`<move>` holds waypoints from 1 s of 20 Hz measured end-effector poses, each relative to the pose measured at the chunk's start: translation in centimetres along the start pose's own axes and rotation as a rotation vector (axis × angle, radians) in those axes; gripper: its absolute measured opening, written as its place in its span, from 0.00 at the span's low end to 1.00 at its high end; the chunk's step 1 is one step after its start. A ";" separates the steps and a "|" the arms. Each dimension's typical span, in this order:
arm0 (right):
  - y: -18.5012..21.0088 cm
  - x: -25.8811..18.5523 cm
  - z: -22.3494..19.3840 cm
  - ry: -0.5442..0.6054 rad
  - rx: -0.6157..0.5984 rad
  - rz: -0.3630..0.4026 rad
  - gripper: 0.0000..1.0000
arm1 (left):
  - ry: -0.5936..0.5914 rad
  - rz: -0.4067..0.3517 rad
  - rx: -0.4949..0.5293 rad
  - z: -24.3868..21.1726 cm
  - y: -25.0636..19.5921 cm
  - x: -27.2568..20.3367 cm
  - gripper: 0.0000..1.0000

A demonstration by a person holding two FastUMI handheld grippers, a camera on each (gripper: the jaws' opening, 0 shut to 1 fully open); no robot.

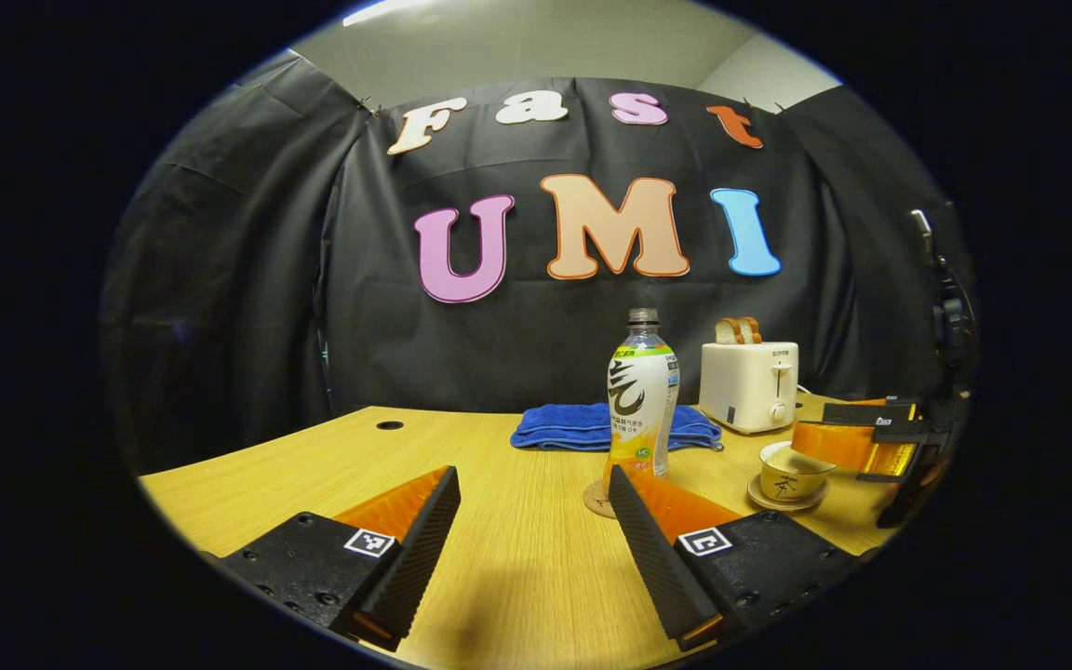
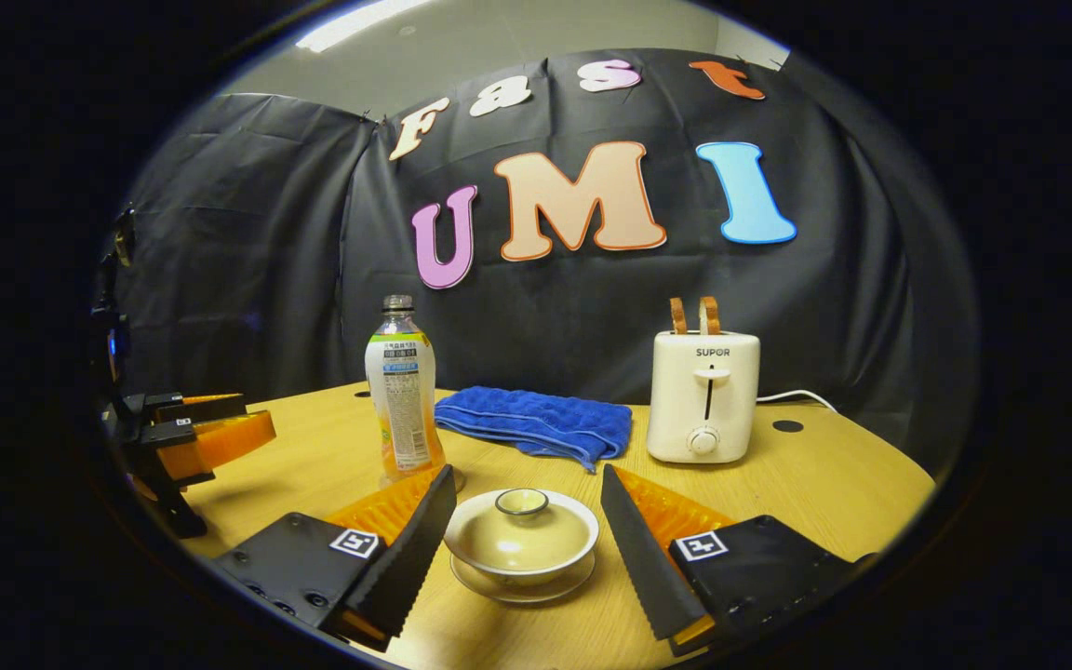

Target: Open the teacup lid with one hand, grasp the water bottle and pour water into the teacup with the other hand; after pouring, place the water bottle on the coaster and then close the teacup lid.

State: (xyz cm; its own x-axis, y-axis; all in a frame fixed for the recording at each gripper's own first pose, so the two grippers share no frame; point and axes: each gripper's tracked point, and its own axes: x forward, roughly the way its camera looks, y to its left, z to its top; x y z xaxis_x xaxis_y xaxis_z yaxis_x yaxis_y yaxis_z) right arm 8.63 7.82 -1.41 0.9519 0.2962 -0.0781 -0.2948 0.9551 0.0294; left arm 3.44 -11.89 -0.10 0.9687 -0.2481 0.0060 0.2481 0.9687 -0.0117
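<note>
The water bottle stands upright on a round coaster just past my left gripper, which is open and holds nothing. A pale teacup on its saucer sits between the fingers of my right gripper, with its lid resting on top. That gripper is open and its fingers stand clear of the cup on both sides. The left gripper view has the teacup at the right with the right gripper over it. The right gripper view has the bottle and the left gripper at the left.
A folded blue towel lies behind the bottle on the wooden table. A white toaster with bread slices in it stands at the back right, its cord trailing off to the right. The table has small round holes near its back edge.
</note>
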 end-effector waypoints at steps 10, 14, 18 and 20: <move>-2.8 -5.2 0.9 -0.075 -0.007 -0.126 0.98 | -0.001 0.011 0.002 0.1 0.2 0.0 0.94; -4.9 -7.2 1.1 -0.081 -0.008 -0.228 0.93 | 0.000 0.038 0.002 0.0 0.7 -0.1 0.94; -6.0 -8.0 1.1 -0.083 -0.008 -0.290 0.98 | 0.001 0.056 0.002 0.0 1.0 -0.2 0.94; -6.0 -8.0 1.0 -0.083 -0.009 -0.296 0.98 | -0.001 0.065 0.003 0.0 1.1 -0.4 0.94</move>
State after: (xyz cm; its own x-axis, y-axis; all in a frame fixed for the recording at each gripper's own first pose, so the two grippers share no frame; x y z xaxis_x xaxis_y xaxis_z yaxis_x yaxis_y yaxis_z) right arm 2.85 -0.34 0.07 1.0000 0.0043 -0.0005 -0.0043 1.0000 0.0090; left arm 3.36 -10.71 -0.07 0.9829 -0.1842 0.0064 0.1842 0.9828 -0.0094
